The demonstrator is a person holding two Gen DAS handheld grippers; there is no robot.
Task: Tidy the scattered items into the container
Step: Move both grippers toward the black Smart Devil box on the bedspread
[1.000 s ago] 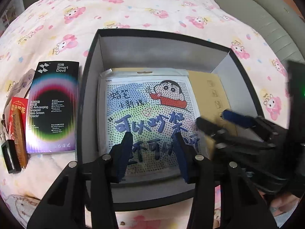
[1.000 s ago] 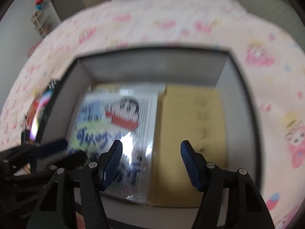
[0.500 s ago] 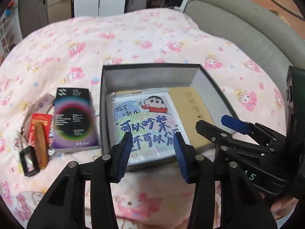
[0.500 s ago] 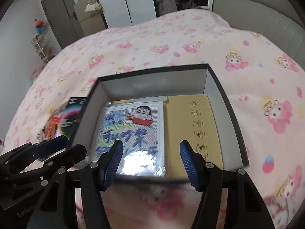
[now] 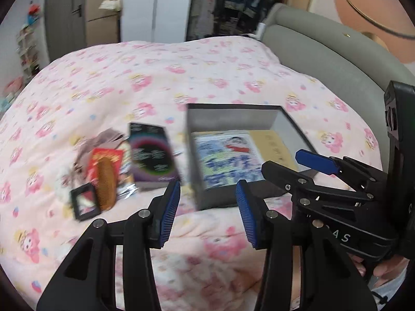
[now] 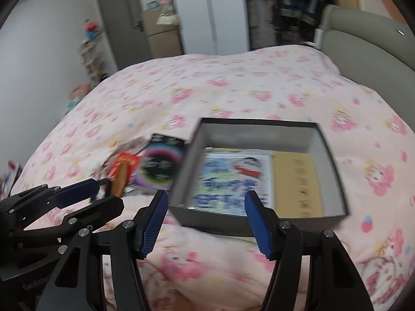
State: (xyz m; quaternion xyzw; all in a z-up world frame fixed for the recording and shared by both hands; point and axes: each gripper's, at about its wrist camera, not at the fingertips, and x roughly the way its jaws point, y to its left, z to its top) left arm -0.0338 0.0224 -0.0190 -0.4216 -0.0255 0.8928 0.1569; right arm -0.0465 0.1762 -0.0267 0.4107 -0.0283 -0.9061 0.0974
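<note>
Both empty grippers are being held above the bed [image 5: 181, 77]; left gripper [image 5: 207, 208] jaws part-open, right gripper [image 6: 205, 224] jaws wide, closing; cartoon pack [image 6: 230, 178] is lying in the box [image 6: 256, 129]; the scattered pile's comb [image 5: 105, 184] is likely being targeted next.

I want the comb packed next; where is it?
In the left wrist view the comb lies left of the box, on a red packet beside the black package.

Soft even indoor light, motion blur, perhaps slight glare, fisheye-bent edges.
</note>
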